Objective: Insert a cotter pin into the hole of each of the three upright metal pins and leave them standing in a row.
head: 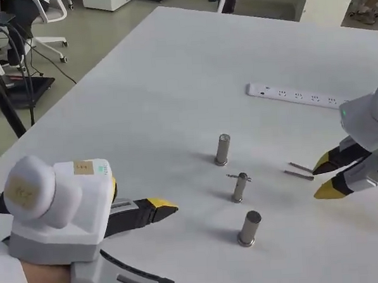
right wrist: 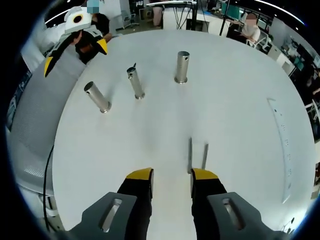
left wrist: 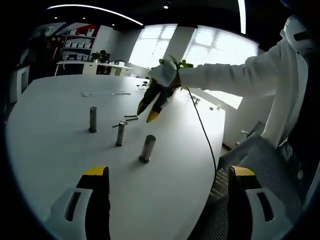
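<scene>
A row of 3 metal pins stands on the counter. The middle pin has a cotter pin through its top. The far pin and the near pin have none yet, so I think 1 of 3 is done and the job now is to fetch the 2nd. 2 loose cotter pins lie flat on the counter, side by side, off to one side of the row. The right gripper is just short of them, with its jaws a little apart and nothing in them. The left gripper is near the person, away from the row, with its jaws wide apart and nothing in them. Next, the right jaws should go down over 1 loose cotter pin, close on it and lift it. The 2 lie close together, so it will take care not to grab both.
</scene>
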A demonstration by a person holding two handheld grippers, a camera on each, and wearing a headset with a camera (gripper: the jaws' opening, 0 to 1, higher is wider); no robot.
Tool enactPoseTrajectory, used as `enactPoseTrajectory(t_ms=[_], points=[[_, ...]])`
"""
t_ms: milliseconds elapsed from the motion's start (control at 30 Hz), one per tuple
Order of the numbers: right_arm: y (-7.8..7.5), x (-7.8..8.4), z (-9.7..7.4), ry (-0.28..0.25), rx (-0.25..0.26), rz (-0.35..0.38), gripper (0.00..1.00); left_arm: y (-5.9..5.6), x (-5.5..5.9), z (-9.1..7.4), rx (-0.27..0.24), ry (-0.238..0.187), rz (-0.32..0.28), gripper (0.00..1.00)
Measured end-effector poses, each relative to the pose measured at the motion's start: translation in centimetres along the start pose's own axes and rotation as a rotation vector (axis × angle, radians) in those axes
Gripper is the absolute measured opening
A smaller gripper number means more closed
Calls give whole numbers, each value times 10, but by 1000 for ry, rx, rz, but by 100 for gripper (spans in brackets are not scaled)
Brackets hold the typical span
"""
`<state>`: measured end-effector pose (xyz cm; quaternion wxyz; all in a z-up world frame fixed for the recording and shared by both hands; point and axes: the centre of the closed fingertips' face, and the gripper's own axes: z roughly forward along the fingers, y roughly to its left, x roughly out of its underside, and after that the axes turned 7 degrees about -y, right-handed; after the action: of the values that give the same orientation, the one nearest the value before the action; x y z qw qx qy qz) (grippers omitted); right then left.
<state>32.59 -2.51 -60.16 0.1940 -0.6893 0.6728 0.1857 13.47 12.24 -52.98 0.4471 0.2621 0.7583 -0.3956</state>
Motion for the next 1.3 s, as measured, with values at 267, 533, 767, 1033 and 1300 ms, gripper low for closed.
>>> enactPoseTrajectory(t_ms=[267, 533, 767, 1033, 1300], points=[[-12, -7, 6, 13, 4, 5, 20, -2, 5, -1, -10, -12, -29, 99], [-22, -2, 15, 52, 10, 16, 1, -3, 1, -3, -14, -30, -32, 99], [-17, -3, 18, 95, -7, -16, 0, -2, 1, -6, -23, -39, -36, 98], [-15, -3, 18, 162, -7, -28, 0, -8, 6, -3, -5, -20, -19, 99], [-17, 0, 18, 189, -9, -45, 0, -5, 5, -7, -19, -28, -33, 98]])
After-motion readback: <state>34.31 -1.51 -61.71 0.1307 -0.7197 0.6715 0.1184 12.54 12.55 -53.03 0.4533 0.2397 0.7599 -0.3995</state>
